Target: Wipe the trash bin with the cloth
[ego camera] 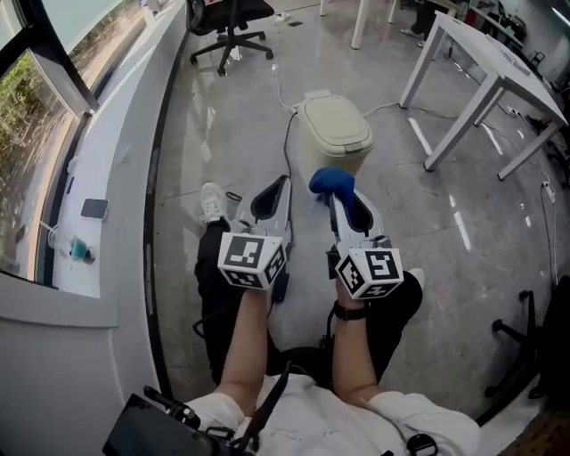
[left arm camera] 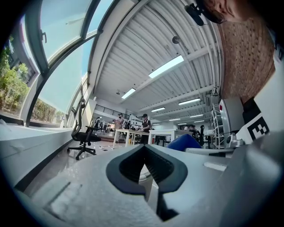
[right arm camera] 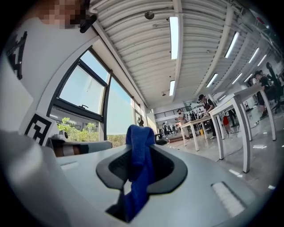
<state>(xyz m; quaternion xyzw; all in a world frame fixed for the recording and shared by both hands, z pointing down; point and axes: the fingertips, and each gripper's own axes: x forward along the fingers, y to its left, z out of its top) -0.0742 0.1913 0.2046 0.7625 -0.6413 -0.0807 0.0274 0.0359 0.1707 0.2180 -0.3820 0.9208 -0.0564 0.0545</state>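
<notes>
A cream trash bin (ego camera: 335,134) with its lid down stands on the grey floor, just ahead of both grippers. My right gripper (ego camera: 336,194) is shut on a blue cloth (ego camera: 331,181), which bunches above the jaw tips a little short of the bin's near side. In the right gripper view the cloth (right arm camera: 139,159) hangs clamped between the jaws. My left gripper (ego camera: 281,184) sits beside it on the left, shut with nothing in it. Its jaws (left arm camera: 144,148) meet at the tip in the left gripper view, where the cloth (left arm camera: 183,142) shows at the right.
A black office chair (ego camera: 230,27) stands behind the bin and white tables (ego camera: 485,80) at the right. A cable (ego camera: 287,134) runs along the floor to the bin. The window ledge (ego camera: 107,178) with a phone (ego camera: 93,208) lines the left. Another chair base (ego camera: 521,343) sits at right.
</notes>
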